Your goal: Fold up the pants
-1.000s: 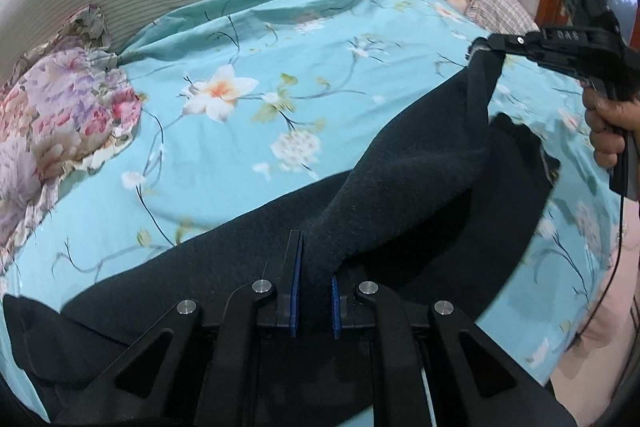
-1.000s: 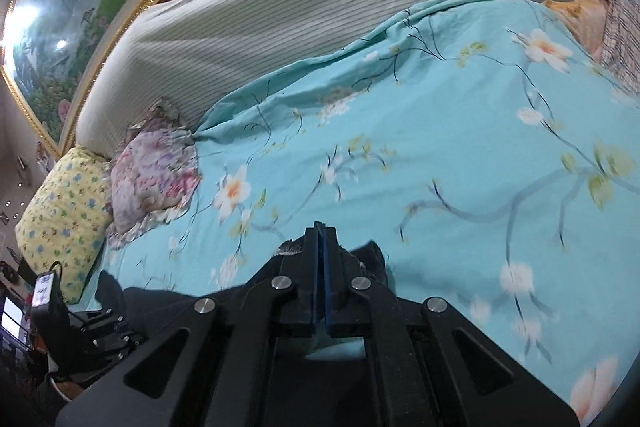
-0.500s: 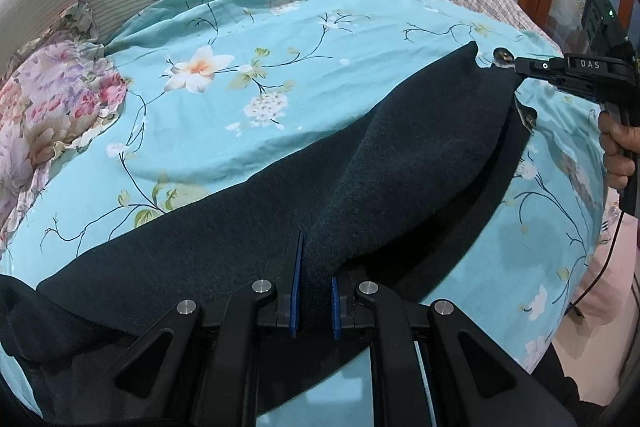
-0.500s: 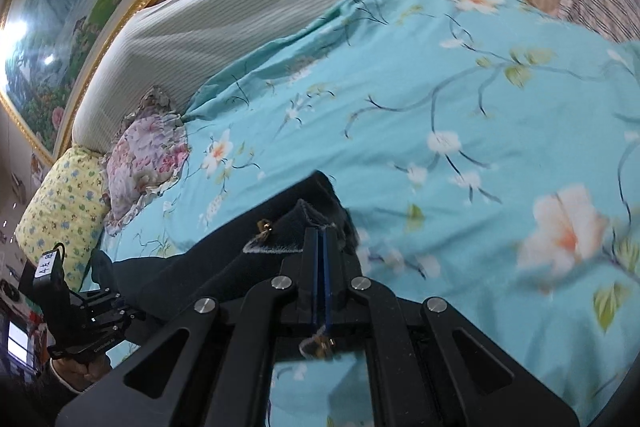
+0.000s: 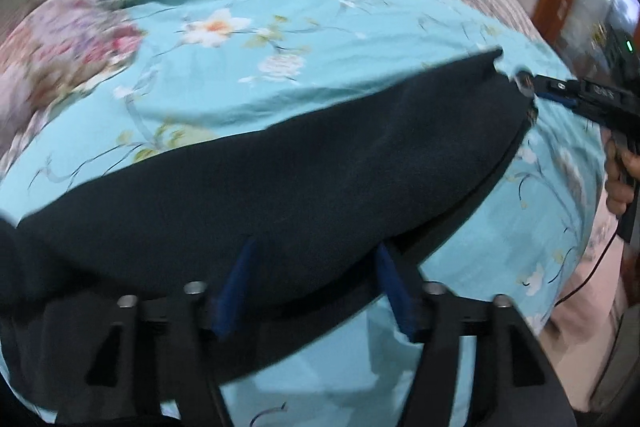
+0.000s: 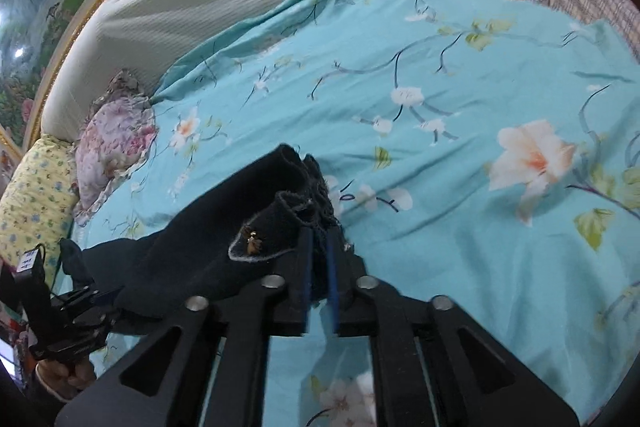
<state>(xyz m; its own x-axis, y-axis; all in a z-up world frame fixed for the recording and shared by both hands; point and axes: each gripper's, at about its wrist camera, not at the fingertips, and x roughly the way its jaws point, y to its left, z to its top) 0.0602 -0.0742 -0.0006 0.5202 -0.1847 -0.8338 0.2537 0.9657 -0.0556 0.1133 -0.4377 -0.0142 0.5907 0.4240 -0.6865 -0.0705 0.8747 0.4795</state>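
Floral bedspread (image 5: 320,99) under dark pants (image 5: 280,187) (folded lengthwise); left tongs (image 5: 316,291) and right tongs (image 6: 319,267) opening, fabric between.

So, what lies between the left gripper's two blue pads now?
The dark pants: their edge lies between the opening left gripper's pads, as the left wrist view shows.

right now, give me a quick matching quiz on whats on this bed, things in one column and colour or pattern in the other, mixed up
Things:
1. pants
2. bedspread
3. small pillow
4. pillow at the bed's edge

Looks:
A. yellow with tiny flowers
B. dark, plain
C. turquoise with white blossoms
D. pink and purple floral

Pairs: 1-B, 2-C, 3-D, 4-A
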